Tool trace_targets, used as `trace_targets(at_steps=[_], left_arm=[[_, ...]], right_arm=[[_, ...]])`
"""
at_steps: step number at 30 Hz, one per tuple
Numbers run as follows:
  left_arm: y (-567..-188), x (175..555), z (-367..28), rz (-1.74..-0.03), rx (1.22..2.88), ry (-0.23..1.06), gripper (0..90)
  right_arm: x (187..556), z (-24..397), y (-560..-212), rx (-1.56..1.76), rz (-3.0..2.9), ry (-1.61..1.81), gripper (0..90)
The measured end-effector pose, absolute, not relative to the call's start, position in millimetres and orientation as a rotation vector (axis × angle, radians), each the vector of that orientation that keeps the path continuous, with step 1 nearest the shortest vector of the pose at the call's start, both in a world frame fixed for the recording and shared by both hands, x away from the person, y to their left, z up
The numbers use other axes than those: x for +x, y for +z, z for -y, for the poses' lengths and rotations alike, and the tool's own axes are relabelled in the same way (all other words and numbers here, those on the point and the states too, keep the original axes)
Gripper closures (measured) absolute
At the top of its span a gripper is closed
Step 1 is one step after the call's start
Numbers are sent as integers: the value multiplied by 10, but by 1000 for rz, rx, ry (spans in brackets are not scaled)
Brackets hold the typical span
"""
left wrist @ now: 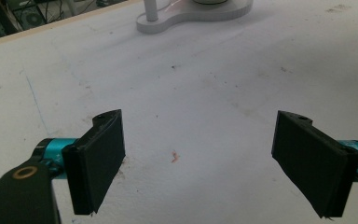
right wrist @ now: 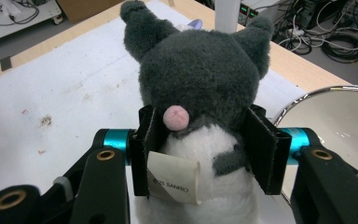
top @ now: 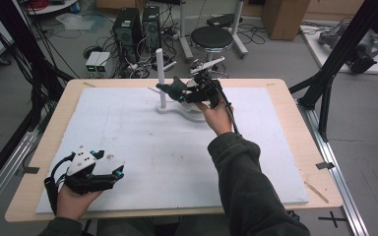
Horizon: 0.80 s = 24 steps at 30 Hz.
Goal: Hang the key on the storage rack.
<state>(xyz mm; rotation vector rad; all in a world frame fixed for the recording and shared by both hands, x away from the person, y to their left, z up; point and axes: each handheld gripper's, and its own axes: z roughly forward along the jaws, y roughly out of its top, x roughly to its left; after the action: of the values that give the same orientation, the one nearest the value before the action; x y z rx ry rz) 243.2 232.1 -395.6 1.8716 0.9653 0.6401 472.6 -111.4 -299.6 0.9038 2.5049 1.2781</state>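
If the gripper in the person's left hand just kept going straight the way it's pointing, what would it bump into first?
Probably nothing nearby. The left gripper has its jaws open over the bare white mat. Straight ahead sits the white stand base at the far side, likely the first thing it would meet, though depth is hard to judge.

Plush toy [right wrist: 200,93] between right tongs [right wrist: 207,149] at far stand [top: 177,109], left tongs [top: 119,172] near front-left

Left tool [left wrist: 198,163] jaws wide apart, right tool [right wrist: 205,149] jaws clamped
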Motion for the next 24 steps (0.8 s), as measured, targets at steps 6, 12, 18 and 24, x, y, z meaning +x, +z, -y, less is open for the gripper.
trace_targets(at_steps=[6,12,18,24], left_arm=[[-3957,2433,-2319,-962,1871,639,174],[-3960,2418,-2330,-964,1866,639,174],[-3956,2408,-2343,-959,1866,639,174],[-3953,2403,-2355,-961,1861,643,174]], right_arm=[[4745,1092,-3036,915,-2518,1253,502],[4763,1056,-3067,917,-2521,1227,502],[4770,1012,-3103,929,-2528,1201,499],[4790,995,-3137,934,-2533,1169,497]])
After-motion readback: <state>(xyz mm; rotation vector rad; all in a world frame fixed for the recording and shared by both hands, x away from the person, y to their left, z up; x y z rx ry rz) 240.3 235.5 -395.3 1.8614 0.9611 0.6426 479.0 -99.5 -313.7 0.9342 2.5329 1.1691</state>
